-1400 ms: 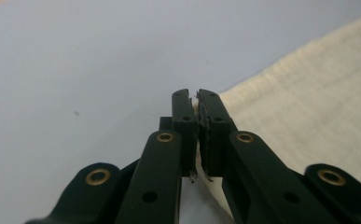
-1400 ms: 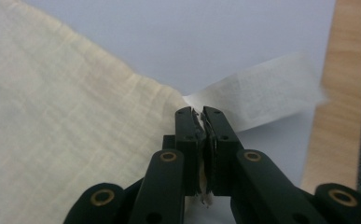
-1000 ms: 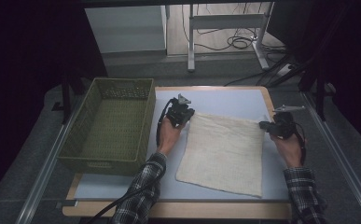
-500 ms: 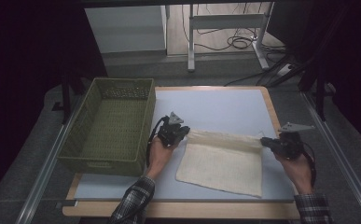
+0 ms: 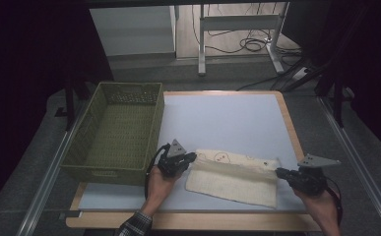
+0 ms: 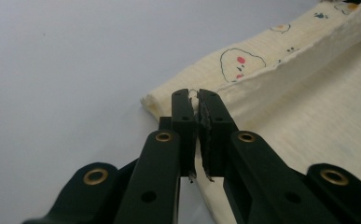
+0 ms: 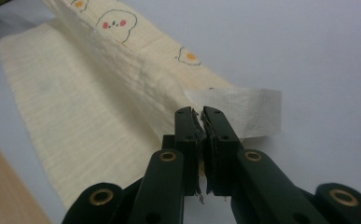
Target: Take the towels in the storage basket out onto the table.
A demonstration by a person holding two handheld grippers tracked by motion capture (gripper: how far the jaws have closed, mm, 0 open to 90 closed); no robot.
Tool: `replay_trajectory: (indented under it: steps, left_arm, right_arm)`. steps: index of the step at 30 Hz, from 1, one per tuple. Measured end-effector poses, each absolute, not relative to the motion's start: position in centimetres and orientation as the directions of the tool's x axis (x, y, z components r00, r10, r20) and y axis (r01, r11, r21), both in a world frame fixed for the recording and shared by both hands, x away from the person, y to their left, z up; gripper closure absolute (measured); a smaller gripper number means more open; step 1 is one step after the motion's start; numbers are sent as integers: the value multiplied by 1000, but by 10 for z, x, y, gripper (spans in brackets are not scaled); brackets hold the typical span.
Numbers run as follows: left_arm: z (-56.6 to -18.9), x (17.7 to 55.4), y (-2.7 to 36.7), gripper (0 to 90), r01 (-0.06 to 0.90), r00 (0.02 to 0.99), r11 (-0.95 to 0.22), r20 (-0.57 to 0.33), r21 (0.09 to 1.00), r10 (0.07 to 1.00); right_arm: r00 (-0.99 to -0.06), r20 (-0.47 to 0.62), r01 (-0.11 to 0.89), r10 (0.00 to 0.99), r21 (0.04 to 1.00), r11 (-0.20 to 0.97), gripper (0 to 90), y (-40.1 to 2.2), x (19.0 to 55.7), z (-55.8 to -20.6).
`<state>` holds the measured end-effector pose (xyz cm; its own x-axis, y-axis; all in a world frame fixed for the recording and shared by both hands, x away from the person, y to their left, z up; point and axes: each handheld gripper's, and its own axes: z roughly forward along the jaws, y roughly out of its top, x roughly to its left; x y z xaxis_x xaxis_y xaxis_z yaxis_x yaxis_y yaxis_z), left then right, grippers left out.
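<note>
A person folds a cream cloth printed with small cartoon faces on a white table, a gripper in each hand. The left gripper is clamped tight on one far corner of the cloth and the right gripper on the other, jaws pinched nearly together with only the thin fabric and a white tag between them. The cloth lies near the front edge of the table, to the right of a green basket, its far edge lifted and rolled over toward the person while the near part rests flat. To finish the fold well, it seems best to bring both corners forward at the same pace and height, so the lifted edge stays straight and taut between the grippers. The corners should come down squarely on the near corners, edge meeting edge, before either grip lets go. Pulling one side ahead would likely skew the fold; too much slack could let the middle sag and crease.
</note>
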<state>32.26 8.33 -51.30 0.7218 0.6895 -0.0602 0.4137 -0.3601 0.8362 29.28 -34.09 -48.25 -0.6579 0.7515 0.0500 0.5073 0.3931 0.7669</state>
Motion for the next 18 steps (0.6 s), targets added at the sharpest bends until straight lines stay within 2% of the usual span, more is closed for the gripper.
replay_trajectory:
  steps: [18]
  left_arm:
    - [-532, 280, 96, 855, 430, 761, -376, -105, 821, 641]
  right_arm:
    - [-692, 91, 521, 716, 750, 408, 844, -338, 246, -505]
